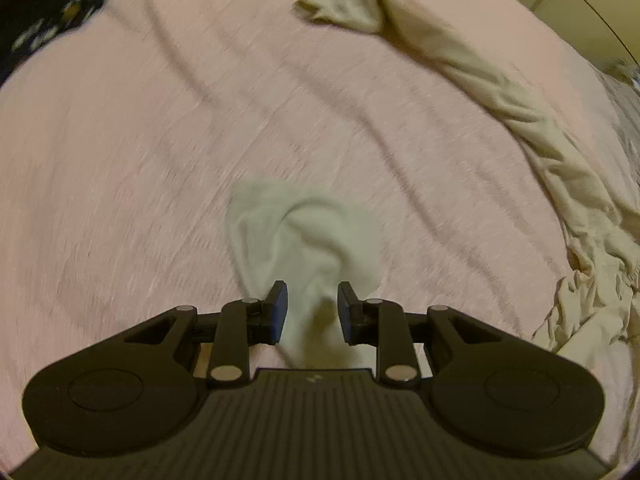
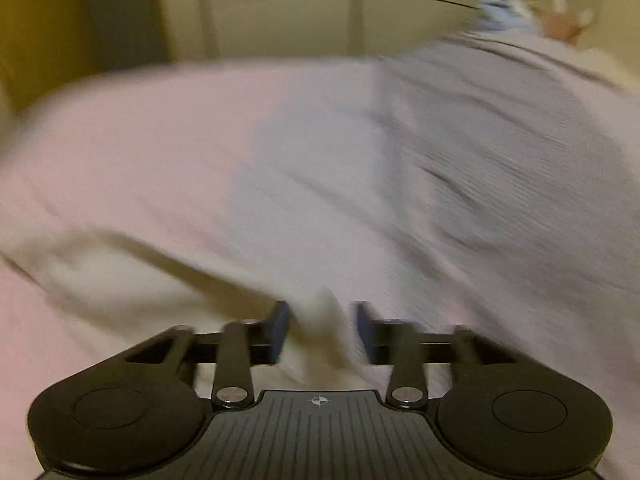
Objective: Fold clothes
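In the left wrist view a white garment part [image 1: 308, 236] bunches between the fingers of my left gripper [image 1: 312, 312], which is closed on a fold of it above the pink bedspread [image 1: 140, 168]. A long cream garment [image 1: 500, 92] stretches from the far middle to the right edge, crumpled at the lower right. In the blurred right wrist view my right gripper [image 2: 322, 328] holds a fold of cream cloth [image 2: 320, 320] between its fingers; the cloth spreads left [image 2: 100, 272] over the bed.
A grey cover [image 2: 500, 160] lies over the right part of the bed, with a pile of small items [image 2: 520, 12] at its far end. A yellowish wall [image 2: 280, 12] stands behind. Dark objects [image 1: 44, 12] sit beyond the bed's far left corner.
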A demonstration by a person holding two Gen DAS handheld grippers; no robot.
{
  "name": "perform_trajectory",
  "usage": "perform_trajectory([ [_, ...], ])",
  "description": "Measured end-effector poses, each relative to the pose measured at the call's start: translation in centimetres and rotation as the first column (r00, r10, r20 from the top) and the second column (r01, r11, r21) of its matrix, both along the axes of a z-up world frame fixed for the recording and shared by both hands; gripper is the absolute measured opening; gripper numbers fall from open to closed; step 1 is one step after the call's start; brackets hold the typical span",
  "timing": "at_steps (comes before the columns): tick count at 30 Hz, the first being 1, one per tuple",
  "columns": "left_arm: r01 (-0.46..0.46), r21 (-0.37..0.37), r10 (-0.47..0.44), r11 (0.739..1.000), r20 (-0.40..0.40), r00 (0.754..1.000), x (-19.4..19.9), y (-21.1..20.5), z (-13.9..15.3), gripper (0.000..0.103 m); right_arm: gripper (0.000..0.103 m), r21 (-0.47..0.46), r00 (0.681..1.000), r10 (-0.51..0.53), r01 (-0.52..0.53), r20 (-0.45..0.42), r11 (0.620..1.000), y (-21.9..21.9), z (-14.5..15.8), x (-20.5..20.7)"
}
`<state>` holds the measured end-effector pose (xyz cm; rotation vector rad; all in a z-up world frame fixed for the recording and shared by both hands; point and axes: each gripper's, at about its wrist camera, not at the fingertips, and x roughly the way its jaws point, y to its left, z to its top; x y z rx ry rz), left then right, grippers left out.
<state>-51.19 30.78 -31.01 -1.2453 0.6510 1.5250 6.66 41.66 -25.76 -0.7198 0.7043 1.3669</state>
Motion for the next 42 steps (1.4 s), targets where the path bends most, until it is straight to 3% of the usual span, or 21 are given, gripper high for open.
perform_trajectory([
  [6,-0.135,-0.047,0.138,0.99,0.073,0.988,-2.3,-2.6,-0.7,0.025,0.045,-0.145,0.981,0.19,-0.194,-0.041,0.97,-6.5,-5.8,-1.0],
  [10,-0.193,-0.053,0.199,0.98,0.137,0.97,-2.9,-3.8,-1.3,0.032,0.045,-0.158,0.945,0.317,-0.303,0.076,0.94,-7.4,-7.8,-3.1],
  [13,-0.269,-0.045,0.272,0.962,0.212,0.939,-3.2,-4.1,-2.2,0.034,0.045,-0.176,0.923,0.362,-0.337,0.133,0.925,-7.2,-9.3,-3.9],
  [14,-0.295,-0.028,0.293,0.955,0.243,0.925,-3.3,-4.0,-2.5,0.034,0.037,-0.179,0.918,0.371,-0.346,0.138,0.921,-7.2,-9.7,-4.1],
  [15,-0.322,-0.011,0.312,0.947,0.275,0.909,-3.4,-3.9,-2.8,0.034,0.014,-0.178,0.919,0.371,-0.347,0.131,0.921,-7.1,-9.5,-4.1],
  [17,-0.355,0.007,0.334,0.935,0.316,0.888,-3.4,-3.5,-3.6,0.027,0.005,-0.172,0.932,0.351,-0.332,0.094,0.927,-7.1,-8.9,-4.0],
  [18,-0.371,0.015,0.345,0.929,0.335,0.877,-3.4,-3.3,-4.0,0.016,0.002,-0.168,0.936,0.34,-0.322,0.091,0.932,-7.3,-8.5,-4.0],
  [19,-0.356,0.013,0.332,0.935,0.327,0.885,-3.4,-3.0,-4.3,0.001,0.002,-0.161,0.945,0.318,-0.303,0.073,0.939,-7.6,-8.0,-3.7],
  [23,-0.242,0.058,0.22,0.968,0.254,0.942,-3.2,-2.9,-2.6,0.001,0.001,-0.129,0.975,0.22,-0.222,-0.031,0.967,-9.2,-4.8,-2.5],
  [26,-0.189,0.134,0.155,0.973,0.231,0.961,-4.9,-4.3,2.5,0.001,0.001,-0.071,0.976,0.168,-0.179,-0.137,0.981,-12.1,-0.6,-1.4],
  [29,-0.147,0.204,0.112,0.968,0.173,0.979,-7.5,-6.1,8.3,0.001,0.001,-0.017,0.955,0.142,-0.152,-0.26,0.988,-15.7,4.3,-0.5],
  [31,-0.158,0.24,0.133,0.958,0.119,0.984,-10.3,-5.9,11.5,0.001,0.001,0.01,0.94,0.142,-0.146,-0.309,0.989,-17.9,7.3,-0.3],
  [34,-0.163,0.291,0.161,0.943,0.033,0.986,-13.9,-4.4,14.7,0.001,0.001,0.05,0.926,0.108,-0.097,-0.362,0.994,-18.2,9.5,-0.3],
  [36,-0.159,0.318,0.168,0.935,-0.001,0.986,-15.8,-2.1,14.6,0.001,0.001,0.075,0.914,0.086,-0.061,-0.397,0.995,-18.3,10.9,-0.3],
  [38,-0.163,0.275,0.175,0.948,-0.022,0.984,-16.4,-0.3,11.9,0.002,0.001,0.093,0.904,0.034,0.006,-0.426,0.996,-17.6,11.3,-0.2],
  [42,-0.173,0.181,0.187,0.968,-0.062,0.98,-17.5,3.3,6.3,0.005,0.002,0.012,0.873,-0.187,0.215,-0.45,0.977,-14.5,6.8,-0.1],
])
